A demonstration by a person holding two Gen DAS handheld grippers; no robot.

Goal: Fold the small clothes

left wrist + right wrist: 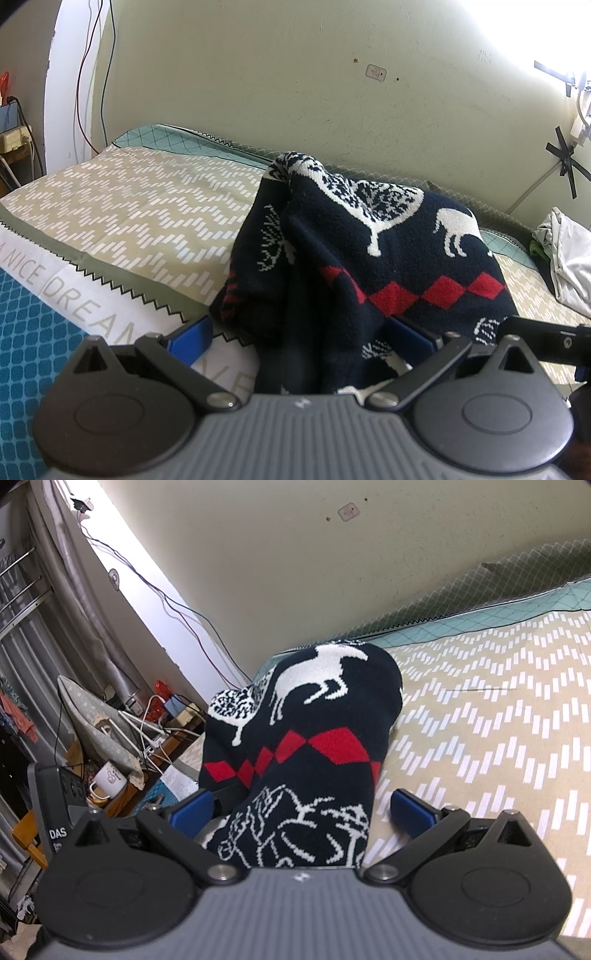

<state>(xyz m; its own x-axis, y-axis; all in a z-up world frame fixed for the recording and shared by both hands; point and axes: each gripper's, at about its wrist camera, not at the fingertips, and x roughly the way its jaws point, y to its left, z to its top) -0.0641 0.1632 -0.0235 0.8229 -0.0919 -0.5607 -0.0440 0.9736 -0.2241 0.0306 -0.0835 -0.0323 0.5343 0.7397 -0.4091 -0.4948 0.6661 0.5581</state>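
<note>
A small navy knit sweater [369,251] with white deer and red diamonds lies bunched on the bed. In the left wrist view it drapes between my left gripper's [299,339] blue fingers [192,343], which stand wide apart around the cloth. In the right wrist view the same sweater [306,731] rises in a heap between my right gripper's [301,812] blue fingers [413,812], also spread wide. The fingertips are partly hidden by fabric in both views.
The bed has a beige zigzag-patterned sheet [129,206] with a teal border against a cream wall [295,74]. A white garment pile [569,258] lies at the right. Beside the bed stands a cluttered side table with a mug [107,779], cables and an ironing board [96,723].
</note>
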